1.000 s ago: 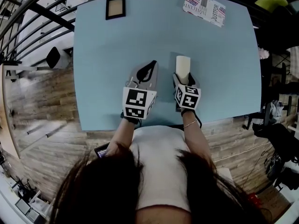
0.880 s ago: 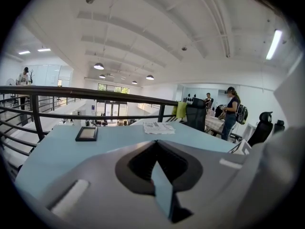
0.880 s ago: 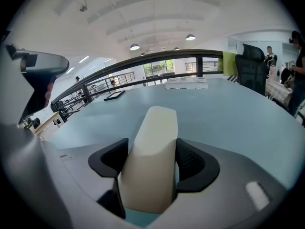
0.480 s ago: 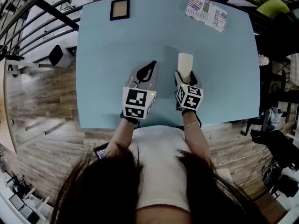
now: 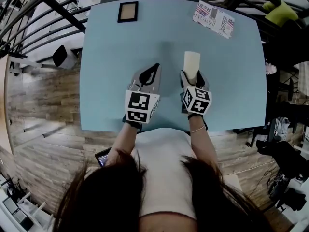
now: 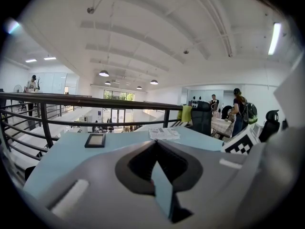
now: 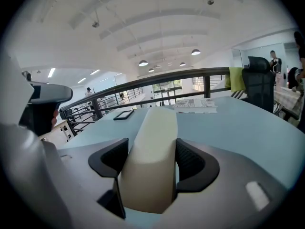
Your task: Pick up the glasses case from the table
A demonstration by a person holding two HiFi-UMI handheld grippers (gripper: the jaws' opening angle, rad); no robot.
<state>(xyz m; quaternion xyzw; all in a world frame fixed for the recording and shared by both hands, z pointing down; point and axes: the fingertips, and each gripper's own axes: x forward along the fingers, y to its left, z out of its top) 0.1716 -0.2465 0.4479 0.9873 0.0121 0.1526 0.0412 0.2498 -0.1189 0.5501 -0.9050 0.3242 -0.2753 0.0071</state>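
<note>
The glasses case [image 5: 191, 62] is a cream, rounded oblong, and my right gripper [image 5: 191, 77] is shut on its near end. In the right gripper view the case [image 7: 157, 123] fills the gap between the black pads [image 7: 190, 161] and points out over the light blue table [image 5: 231, 81]; my right gripper [image 7: 152, 149] holds it clear of the surface. To the left, my left gripper [image 5: 155, 66] hovers over the table with its tips together and nothing in them. The left gripper view shows the left gripper [image 6: 155, 142] shut the same way.
A small dark picture frame [image 5: 128, 11] lies at the table's far left. A printed magazine [image 5: 213, 18] lies at the far right. A black railing [image 5: 43, 13] runs past the left side. The near table edge [image 5: 164, 128] is right at the person's body.
My right gripper has risen a little with the glasses case in it. The left gripper has stayed where it was.
</note>
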